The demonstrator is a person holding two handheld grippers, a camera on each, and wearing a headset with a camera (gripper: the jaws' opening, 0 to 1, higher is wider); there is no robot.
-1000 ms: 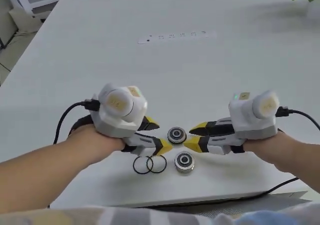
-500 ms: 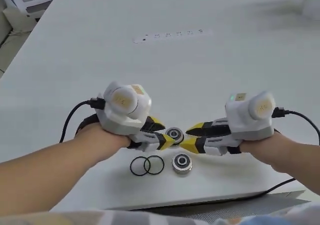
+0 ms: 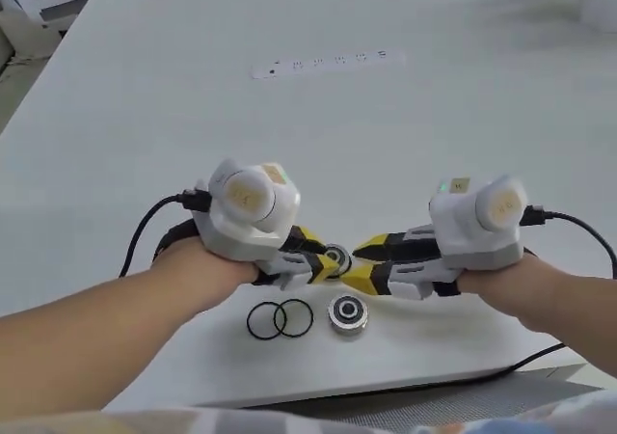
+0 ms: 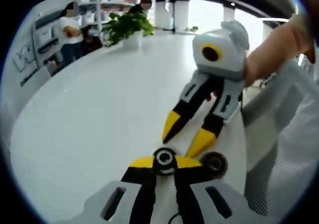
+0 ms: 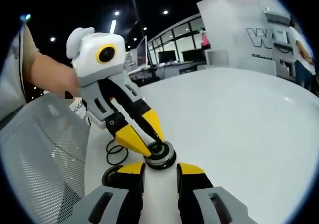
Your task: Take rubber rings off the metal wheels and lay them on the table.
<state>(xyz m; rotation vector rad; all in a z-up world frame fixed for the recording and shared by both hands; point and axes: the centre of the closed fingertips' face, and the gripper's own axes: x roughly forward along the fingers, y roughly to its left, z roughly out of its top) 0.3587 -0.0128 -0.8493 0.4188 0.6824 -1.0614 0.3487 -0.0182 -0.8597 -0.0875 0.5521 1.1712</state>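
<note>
The left gripper (image 3: 323,265) is clamping a metal wheel (image 3: 336,257) at lower centre of the head view, on or just over the table (image 3: 405,116). The right gripper (image 3: 360,268), jaws apart, is facing it tip to tip. If those jaws are closing off-centre on the rim, they are risking twisting the wheel free and sending it onto the two loose rubber rings (image 3: 280,318), the second wheel (image 3: 348,312) or the near table edge. The right gripper view is showing its open tips flanking the wheel without clear contact, whereas the head view is merging them.
</note>
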